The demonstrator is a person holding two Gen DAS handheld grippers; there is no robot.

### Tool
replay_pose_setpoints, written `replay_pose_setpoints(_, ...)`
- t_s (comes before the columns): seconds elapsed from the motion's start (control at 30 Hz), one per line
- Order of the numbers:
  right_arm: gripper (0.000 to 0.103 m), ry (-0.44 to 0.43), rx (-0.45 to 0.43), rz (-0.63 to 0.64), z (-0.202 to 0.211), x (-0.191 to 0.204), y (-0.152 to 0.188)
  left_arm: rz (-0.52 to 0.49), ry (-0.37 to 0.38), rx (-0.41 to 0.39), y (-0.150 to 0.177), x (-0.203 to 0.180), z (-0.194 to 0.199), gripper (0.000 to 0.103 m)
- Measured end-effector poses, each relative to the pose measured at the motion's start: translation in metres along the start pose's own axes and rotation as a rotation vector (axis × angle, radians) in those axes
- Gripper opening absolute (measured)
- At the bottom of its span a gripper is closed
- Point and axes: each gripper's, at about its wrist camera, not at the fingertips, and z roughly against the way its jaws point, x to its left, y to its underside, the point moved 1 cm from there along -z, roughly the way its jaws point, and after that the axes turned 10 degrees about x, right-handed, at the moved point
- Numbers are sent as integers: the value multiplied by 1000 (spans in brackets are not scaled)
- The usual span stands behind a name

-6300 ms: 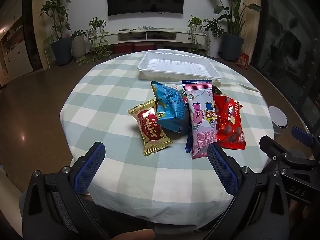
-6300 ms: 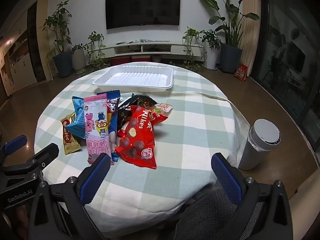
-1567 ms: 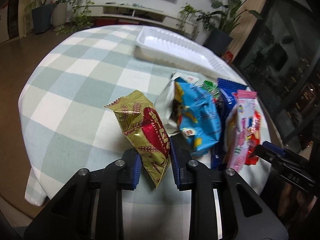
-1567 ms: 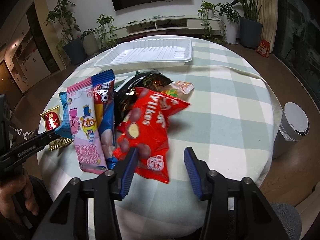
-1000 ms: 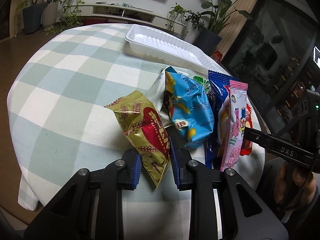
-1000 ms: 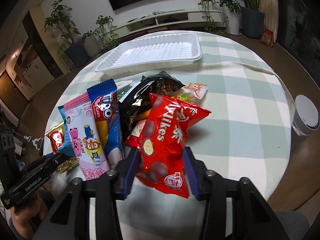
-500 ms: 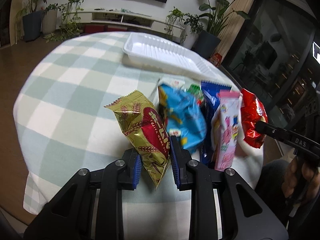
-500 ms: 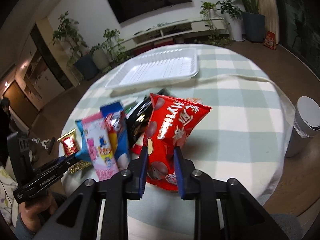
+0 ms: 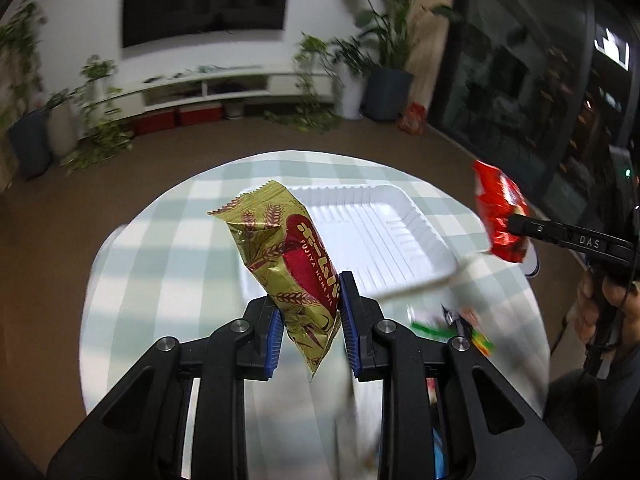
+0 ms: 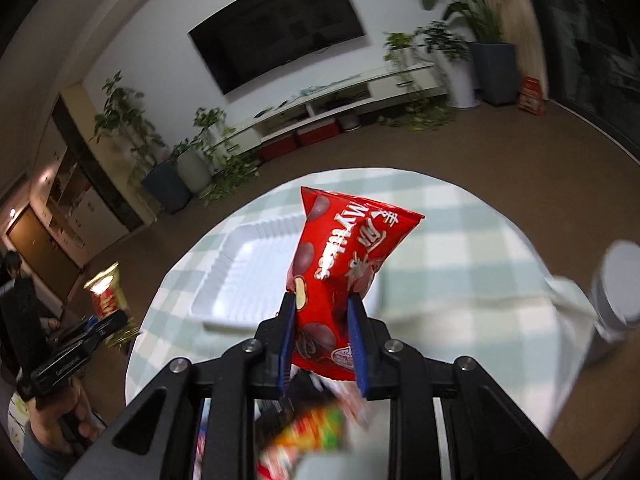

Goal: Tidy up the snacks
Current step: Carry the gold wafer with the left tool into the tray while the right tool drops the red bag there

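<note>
Left gripper (image 9: 307, 318): jaws clamped on gold snack pack (image 9: 286, 258), lower third pinched, rest sticking up over white tray (image 9: 384, 232) on the table (image 9: 168, 248); print reads "FUJIYA HOME PIE", bigger logo unreadable. Loose snacks (image 9: 460, 326) near tray are motion-blurred, can't ID. Right gripper (image 10: 322, 338): jaws clamped on red bag (image 10: 340, 264), "MYlikes" w/ choc balls, bottom edge hidden betw jaws, held above tray's right end.

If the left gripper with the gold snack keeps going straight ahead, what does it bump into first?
Probably the white tray: it lies straight ahead of the left gripper, behind the gold snack. Depth is hard to judge, though.
</note>
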Motion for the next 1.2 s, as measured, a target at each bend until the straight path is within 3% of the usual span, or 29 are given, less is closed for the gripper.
replay_pose_setpoints(0.1, 27, 15, 33, 32, -38, 11, -25, -43, -15, 61, -37, 5, -41, 23)
replay_pose_setpoints(0.23, 27, 15, 108, 41, -79, 8, -33, -47, 1, 143, -63, 14, -96, 23)
replay_pose_setpoints(0.33, 27, 43, 145, 51, -99, 0, -32, -89, -33, 234, -60, 11, -132, 23)
replay_pose_setpoints(0.57, 27, 39, 201, 45, -125, -18, -29, -58, -67, 340, -28, 23, -160, 23)
replay_pose_setpoints(0.9, 32, 84, 188, 106, -131, -19, -27, -40, -70, 356, -3, 14, -155, 24)
replay_pose_setpoints(1.03, 57, 111, 179, 128, -131, -16, -25, -32, -105, 321, -8, 15, -154, 24)
replay_pose_setpoints(1.2, 67, 79, 149, 122, -121, -17, -27, -25, -159, 268, -13, 14, -136, 26)
